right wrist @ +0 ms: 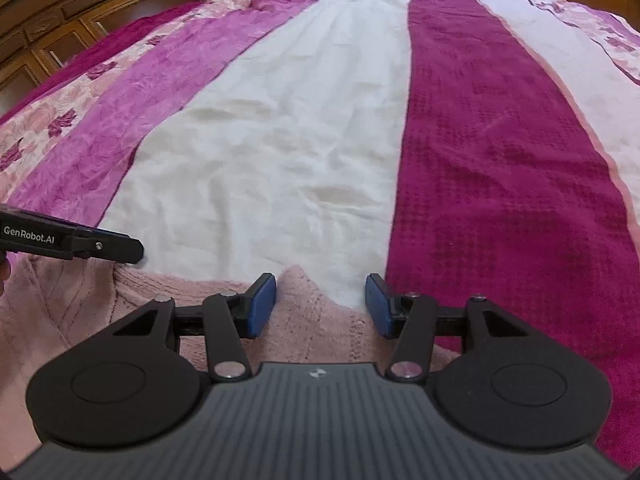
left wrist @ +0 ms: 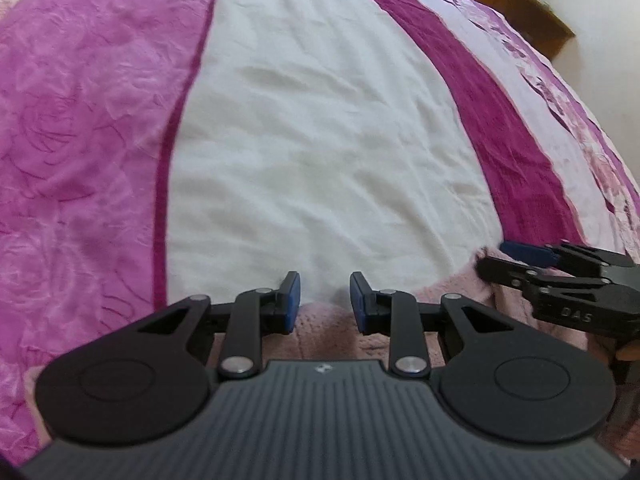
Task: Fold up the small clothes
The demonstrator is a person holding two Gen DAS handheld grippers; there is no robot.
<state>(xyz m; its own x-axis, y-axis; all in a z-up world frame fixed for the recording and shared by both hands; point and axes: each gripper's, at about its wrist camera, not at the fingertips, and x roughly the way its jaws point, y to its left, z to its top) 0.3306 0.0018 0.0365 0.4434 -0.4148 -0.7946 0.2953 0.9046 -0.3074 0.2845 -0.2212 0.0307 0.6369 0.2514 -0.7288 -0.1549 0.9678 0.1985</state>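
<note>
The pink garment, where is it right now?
The pink garment lies at the near edge of the bedspread, under both open grippers, the right gripper and left gripper.

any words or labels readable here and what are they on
"GenRobot.AI": white print on the side of the left gripper, seen from the right wrist view.
"DAS": raised letters on the body of the right gripper, seen from the left wrist view.
Small logo on each camera's own housing: no letters readable.
</note>
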